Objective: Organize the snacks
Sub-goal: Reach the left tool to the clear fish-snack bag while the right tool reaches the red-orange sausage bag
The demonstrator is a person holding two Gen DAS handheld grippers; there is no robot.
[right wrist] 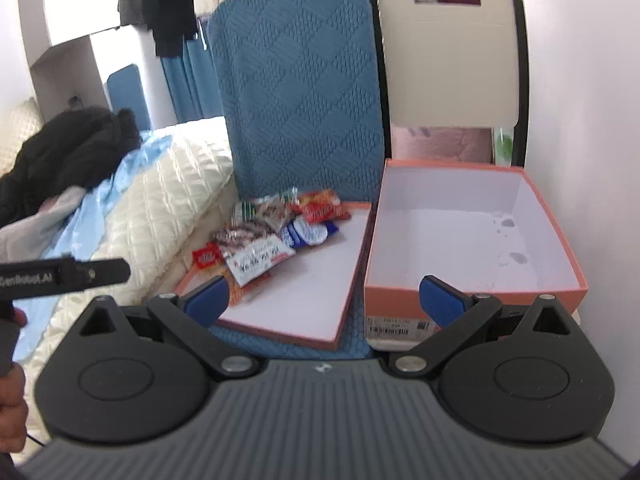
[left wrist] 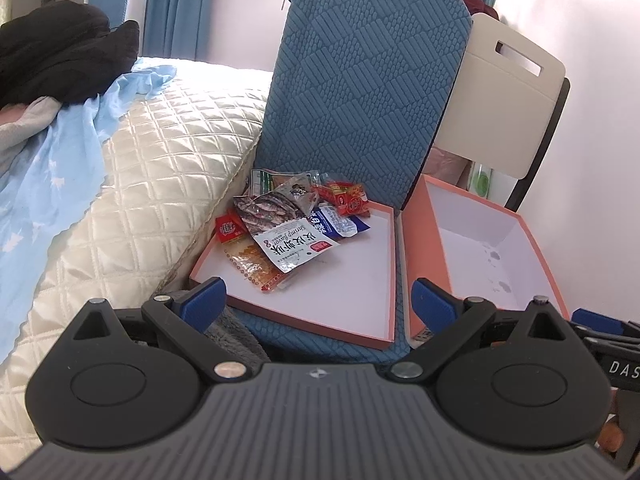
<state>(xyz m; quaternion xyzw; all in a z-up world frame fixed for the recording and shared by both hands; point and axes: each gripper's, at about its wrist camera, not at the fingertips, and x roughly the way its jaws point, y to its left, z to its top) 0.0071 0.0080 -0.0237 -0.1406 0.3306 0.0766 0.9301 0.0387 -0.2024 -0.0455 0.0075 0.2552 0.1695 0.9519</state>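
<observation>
While both jaws gape empty, only right view shows barcode label [right wrist: 400, 326] on box [right wrist: 472, 290].

On my left I see a bed [left wrist: 152, 168] under a cream quilted cover, its edge running just beside the blue textured chair [left wrist: 372, 80]. A black garment [left wrist: 60, 52] is heaped at the bed's far side, with a light blue cloth [left wrist: 68, 160] spilling from under it toward the near edge. Just right of the blue chair stands a cream chair [right wrist: 444, 60] with a slot in its backrest. Blue curtains [left wrist: 176, 12] hang behind, dark clothes [right wrist: 160, 0] above them.
</observation>
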